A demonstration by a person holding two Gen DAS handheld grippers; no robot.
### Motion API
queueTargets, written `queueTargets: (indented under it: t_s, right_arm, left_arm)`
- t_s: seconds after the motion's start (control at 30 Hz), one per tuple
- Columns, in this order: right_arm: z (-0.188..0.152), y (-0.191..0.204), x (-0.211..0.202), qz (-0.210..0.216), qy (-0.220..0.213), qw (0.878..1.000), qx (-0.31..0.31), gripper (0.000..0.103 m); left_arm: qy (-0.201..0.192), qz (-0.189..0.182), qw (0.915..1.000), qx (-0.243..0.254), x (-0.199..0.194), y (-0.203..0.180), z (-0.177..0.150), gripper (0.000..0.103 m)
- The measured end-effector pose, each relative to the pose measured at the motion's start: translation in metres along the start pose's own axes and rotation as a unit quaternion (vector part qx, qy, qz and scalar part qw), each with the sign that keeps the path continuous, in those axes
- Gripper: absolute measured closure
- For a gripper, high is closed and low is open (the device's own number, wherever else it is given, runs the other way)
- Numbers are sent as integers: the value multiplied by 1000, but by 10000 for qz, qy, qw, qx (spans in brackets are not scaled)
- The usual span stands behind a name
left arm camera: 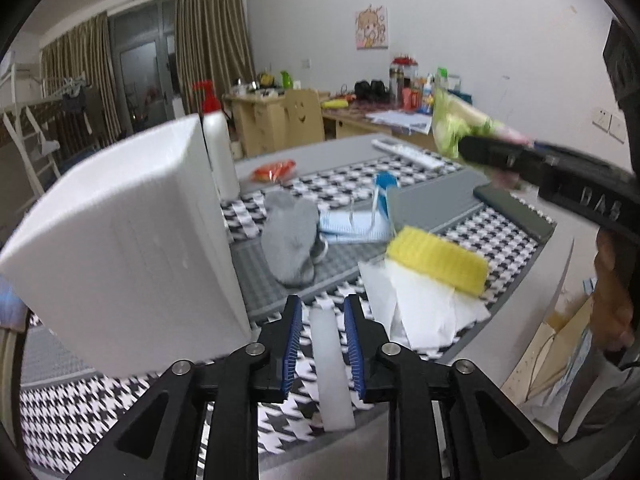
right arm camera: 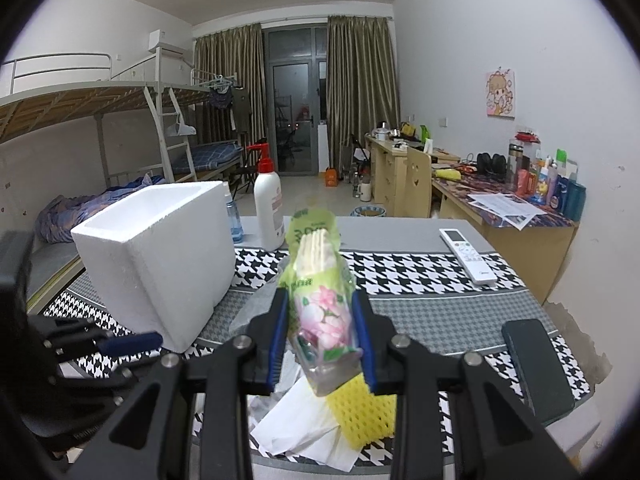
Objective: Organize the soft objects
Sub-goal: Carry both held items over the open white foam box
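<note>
The right gripper (right arm camera: pixel 320 336) pinched a tissue pack (right arm camera: pixel 320 292) aloft, not yet in the foam box (right arm camera: pixel 160 256). The left gripper (left arm camera: pixel 322 344) stood with fingers spread about a white strip (left arm camera: pixel 330 368), untouching. Sock (left arm camera: pixel 290 236), sponge (left arm camera: pixel 438 260), masks (left arm camera: pixel 352 226) and tissues (left arm camera: pixel 416 312) remained on the table (left arm camera: pixel 440 160); most work seemed outstanding.

Lotion bottle (right arm camera: pixel 269 206), remote (right arm camera: pixel 467 255), phone (right arm camera: pixel 536 364) on table.

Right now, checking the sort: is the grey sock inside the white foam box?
No, the grey sock lies on the tablecloth beside the white foam box.
</note>
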State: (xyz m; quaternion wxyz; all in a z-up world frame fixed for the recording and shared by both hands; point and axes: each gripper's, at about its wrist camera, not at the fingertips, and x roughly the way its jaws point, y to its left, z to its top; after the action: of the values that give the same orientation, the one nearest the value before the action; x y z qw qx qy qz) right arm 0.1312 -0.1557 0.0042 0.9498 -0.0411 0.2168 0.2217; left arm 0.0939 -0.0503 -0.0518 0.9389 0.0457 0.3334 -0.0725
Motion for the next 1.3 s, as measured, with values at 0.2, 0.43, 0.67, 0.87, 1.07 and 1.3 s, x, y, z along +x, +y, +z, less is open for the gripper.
queueTargets:
  t_s: [0.2,0.43,0.67,0.87,1.07,1.3]
  right_arm:
    - [-6,2,-2,-8,23,10000,7,67]
    - [-9,1,-4,-21,34,10000,32,67]
    - [-11,0,-5,-29,49,10000,60,67]
    - [-12,-1,-7,-20,66,9999,86,67]
    - [-9,0,-10,-2,14,10000,74,67]
    - [-2,6,-14,46,-116,9999,-51,67]
  left_arm:
    - [201,2,9998,-84,10,0,-12,63]
    - [500,-2,9986,-158,26,0,-25,63]
    - [705,25,9973,-194,37,1,-34,63]
    - [766,17,9969,-189,40,0,-41,63]
    - [771,55,9969,-133,37,-2,-41,82]
    - [685,56,9976,-121,31,-3,-39,88]
